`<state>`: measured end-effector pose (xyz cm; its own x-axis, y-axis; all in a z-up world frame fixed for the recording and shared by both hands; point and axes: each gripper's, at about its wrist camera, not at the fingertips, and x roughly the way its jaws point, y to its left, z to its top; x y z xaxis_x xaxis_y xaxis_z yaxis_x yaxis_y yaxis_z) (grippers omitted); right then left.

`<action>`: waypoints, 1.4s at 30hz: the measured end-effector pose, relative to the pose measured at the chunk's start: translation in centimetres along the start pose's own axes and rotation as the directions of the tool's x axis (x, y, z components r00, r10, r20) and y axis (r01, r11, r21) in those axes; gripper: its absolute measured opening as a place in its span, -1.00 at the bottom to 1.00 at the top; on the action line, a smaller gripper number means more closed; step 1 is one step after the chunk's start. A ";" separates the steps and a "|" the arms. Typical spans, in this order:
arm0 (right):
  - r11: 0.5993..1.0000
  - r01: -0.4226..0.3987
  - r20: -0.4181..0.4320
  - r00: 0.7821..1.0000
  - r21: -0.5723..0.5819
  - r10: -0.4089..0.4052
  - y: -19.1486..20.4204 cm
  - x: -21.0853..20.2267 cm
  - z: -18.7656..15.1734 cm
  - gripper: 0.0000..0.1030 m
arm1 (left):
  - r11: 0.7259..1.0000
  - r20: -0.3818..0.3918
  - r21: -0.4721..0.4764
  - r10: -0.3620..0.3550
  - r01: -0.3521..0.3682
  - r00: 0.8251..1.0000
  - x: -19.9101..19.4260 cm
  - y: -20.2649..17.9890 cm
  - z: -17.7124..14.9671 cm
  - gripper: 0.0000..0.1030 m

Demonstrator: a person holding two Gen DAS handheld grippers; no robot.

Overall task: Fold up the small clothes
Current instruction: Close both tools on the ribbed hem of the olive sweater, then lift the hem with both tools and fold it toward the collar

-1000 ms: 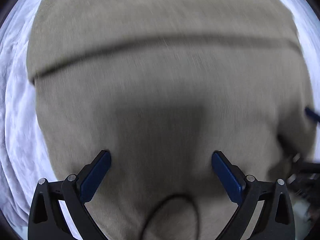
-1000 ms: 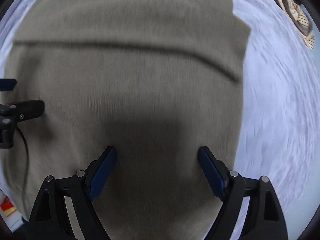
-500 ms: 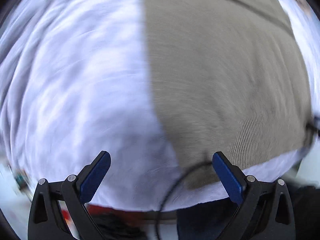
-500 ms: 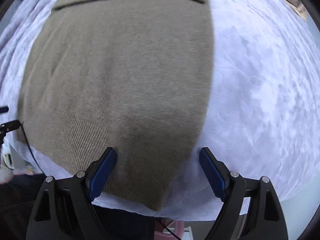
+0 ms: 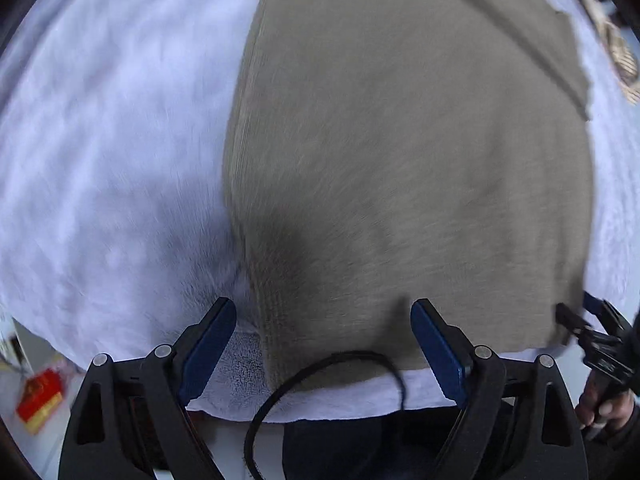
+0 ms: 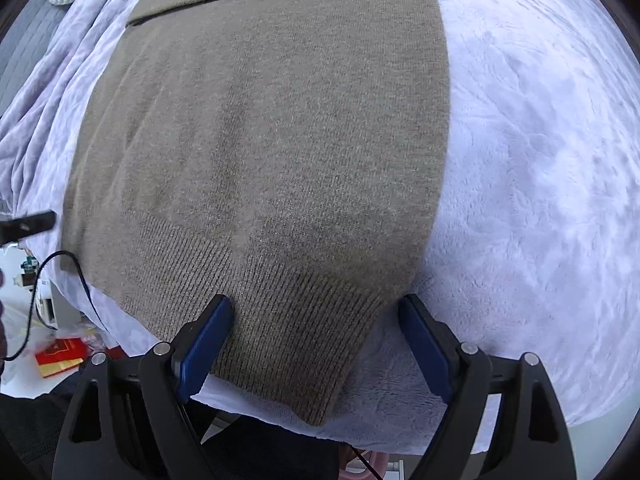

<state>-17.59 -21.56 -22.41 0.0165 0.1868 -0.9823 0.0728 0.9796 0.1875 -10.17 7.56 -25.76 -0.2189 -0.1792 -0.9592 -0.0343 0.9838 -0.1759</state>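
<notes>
Between the 2 blue pads of the left gripper [image 5: 323,344], in the left wrist view, the near left corner of a taupe knit sweater [image 5: 408,152] is lying flat on a fluffy white blanket [image 5: 112,152]; the fingers are standing wide apart and are gripping nothing. Its left edge is running away from just inside the left pad [image 5: 208,344], and its hem is passing across the gap between the fingers, with blanket showing beside the left pad. A black cable [image 5: 320,372] is looping in front of the fingers, over the hem. Beyond the right pad, at the far right of this view, the right gripper [image 5: 596,328] is reaching toward the sweater's other corner, with a hand [image 5: 608,408] showing below it. This view is blurring with motion. Past the left finger, low down, a red packet [image 5: 40,396] is lying off the blanket. Turning to the right wrist view, the right gripper [image 6: 316,340] is also holding its fingers wide apart and empty, and the ribbed hem [image 6: 280,320] of the sweater is lying between them, its right corner sitting just inside the right pad. A folded-over band is crossing the sweater's far end. Left of the left finger, a black tip of the other gripper is showing at the sweater's edge, and a red packet [image 6: 60,354] is lying below the blanket.
</notes>
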 end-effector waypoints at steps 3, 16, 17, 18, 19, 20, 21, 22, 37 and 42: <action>1.000 0.001 0.006 1.000 0.002 -0.001 -0.2 0.2 -0.1 0.68 | 0.993 -0.009 -0.074 -0.093 0.092 0.996 1.2 1.2 0.6 0.75; 0.985 -0.155 -0.004 0.988 0.071 0.156 0.9 0.8 1.5 -0.64 | 0.992 0.007 0.099 -0.080 0.079 0.997 -0.2 -2.6 2.2 -0.23; 0.981 -0.172 -0.015 0.985 0.085 0.174 0.8 1.2 1.5 -0.41 | 0.992 0.005 0.103 -0.080 0.079 0.997 0.0 -1.4 2.4 -0.22; 0.977 -0.191 -0.018 0.981 0.094 0.194 0.2 1.3 1.6 -0.16 | 0.991 0.004 0.108 -0.075 0.074 0.997 0.1 -1.5 2.6 -0.22; 0.975 -0.200 -0.016 0.979 0.100 0.203 -0.2 1.4 1.6 -0.13 | 0.991 0.003 0.112 -0.070 0.069 0.998 0.1 -1.6 2.6 -0.23; 0.977 -0.190 -0.015 0.981 0.099 0.193 -0.3 1.4 0.9 -0.13 | 0.991 0.006 0.115 -0.073 0.072 0.997 0.2 -1.6 2.7 -0.42; 0.978 -0.187 -0.014 0.982 0.098 0.189 -0.5 1.2 0.6 -0.22 | 0.990 0.016 0.119 -0.079 0.076 0.997 1.1 -3.1 2.2 -0.56; 0.977 -0.188 -0.011 0.982 0.105 0.190 -0.6 1.1 0.5 -0.42 | 0.989 0.029 0.122 -0.088 0.083 0.996 0.5 -3.1 2.1 -0.72; 0.936 -0.336 0.199 0.929 0.106 0.311 -1.6 -6.7 2.6 -0.88 | 0.974 0.195 0.161 -0.192 0.161 0.962 -9.1 -1.4 2.1 -0.77; 0.946 -0.316 0.250 0.924 0.073 0.290 -1.7 -9.5 4.2 -0.88 | 0.981 0.254 0.159 -0.146 0.107 0.956 -11.4 -1.6 3.3 -0.76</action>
<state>-13.72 -25.30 -13.37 0.2859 0.4376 -0.8525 0.1368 0.8619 0.4882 -4.43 8.01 -15.29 0.0433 -0.3160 -0.9478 0.0981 0.9454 -0.3107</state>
